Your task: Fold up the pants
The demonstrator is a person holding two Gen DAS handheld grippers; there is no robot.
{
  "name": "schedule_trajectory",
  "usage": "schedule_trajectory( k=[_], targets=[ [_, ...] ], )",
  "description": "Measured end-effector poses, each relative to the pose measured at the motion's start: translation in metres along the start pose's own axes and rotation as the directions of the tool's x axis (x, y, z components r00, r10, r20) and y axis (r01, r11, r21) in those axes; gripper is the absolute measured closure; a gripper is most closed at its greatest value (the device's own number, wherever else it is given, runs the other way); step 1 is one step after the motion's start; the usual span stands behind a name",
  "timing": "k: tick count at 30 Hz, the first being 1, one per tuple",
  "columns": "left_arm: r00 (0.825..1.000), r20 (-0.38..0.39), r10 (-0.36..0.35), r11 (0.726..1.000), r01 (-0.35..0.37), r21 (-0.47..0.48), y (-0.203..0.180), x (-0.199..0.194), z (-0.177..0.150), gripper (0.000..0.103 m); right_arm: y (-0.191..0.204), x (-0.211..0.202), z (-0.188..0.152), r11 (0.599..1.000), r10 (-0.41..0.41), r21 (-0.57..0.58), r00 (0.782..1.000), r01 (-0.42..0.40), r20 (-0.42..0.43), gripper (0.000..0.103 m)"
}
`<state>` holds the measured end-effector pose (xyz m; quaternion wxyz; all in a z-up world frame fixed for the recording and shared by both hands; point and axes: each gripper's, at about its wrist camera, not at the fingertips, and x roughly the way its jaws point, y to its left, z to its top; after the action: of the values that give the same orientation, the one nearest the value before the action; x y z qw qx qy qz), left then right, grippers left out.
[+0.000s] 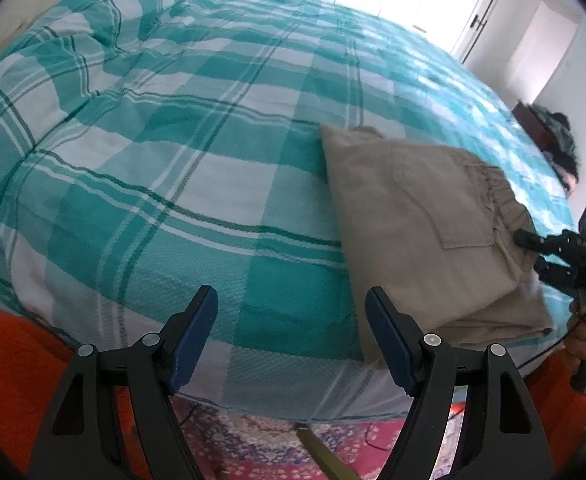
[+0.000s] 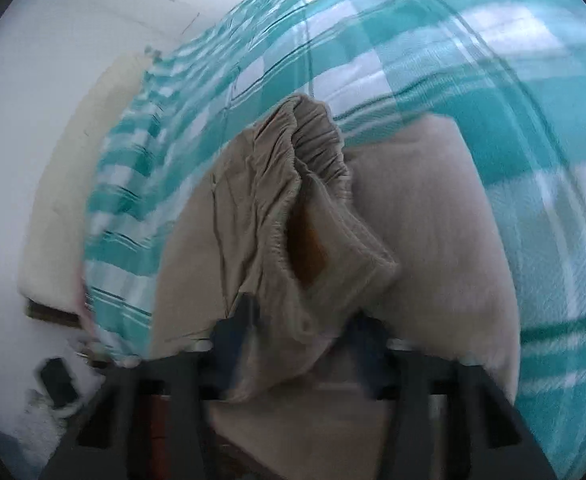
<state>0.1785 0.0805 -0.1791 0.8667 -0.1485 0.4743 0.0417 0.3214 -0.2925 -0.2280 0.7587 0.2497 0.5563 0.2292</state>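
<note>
The right gripper (image 2: pixel 299 332) has the elastic waistband (image 2: pixel 317 148) of the beige pants (image 1: pixel 425 216) bunched between its fingers; blur hides whether the pads actually pinch it. The left gripper (image 1: pixel 291 336) hangs with its jaws spread wide and nothing between them, over the near edge of the bed. The pants lie folded on the teal checked bedspread (image 1: pixel 197 168), right of the left gripper, near the bed's near edge. A patterned red rug (image 1: pixel 261 440) shows below.
</note>
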Motion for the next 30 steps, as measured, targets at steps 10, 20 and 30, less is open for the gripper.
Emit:
schedule_trajectory(
  k=[10, 20, 30],
  targets=[
    [0.999, 0.035, -0.021, 0.954, 0.01, 0.299, -0.072, -0.001, -0.023, 0.008, 0.081, -0.074, 0.016, 0.977, 0.206, -0.08, 0.966, -0.195, 0.156, 0.078],
    [0.998, -0.06, 0.009, 0.993, -0.002, 0.117, -0.037, 0.03, -0.018, 0.021, 0.086, -0.136, -0.009, 0.945, 0.321, -0.044, 0.895, -0.324, 0.308, 0.079],
    [0.99, -0.137, -0.026, 0.995, 0.038, 0.088, -0.039, 0.036, -0.023, 0.024, -0.073, -0.069, -0.077, 0.935, 0.044, 0.337, 0.981, -0.106, 0.187, 0.079]
  ],
)
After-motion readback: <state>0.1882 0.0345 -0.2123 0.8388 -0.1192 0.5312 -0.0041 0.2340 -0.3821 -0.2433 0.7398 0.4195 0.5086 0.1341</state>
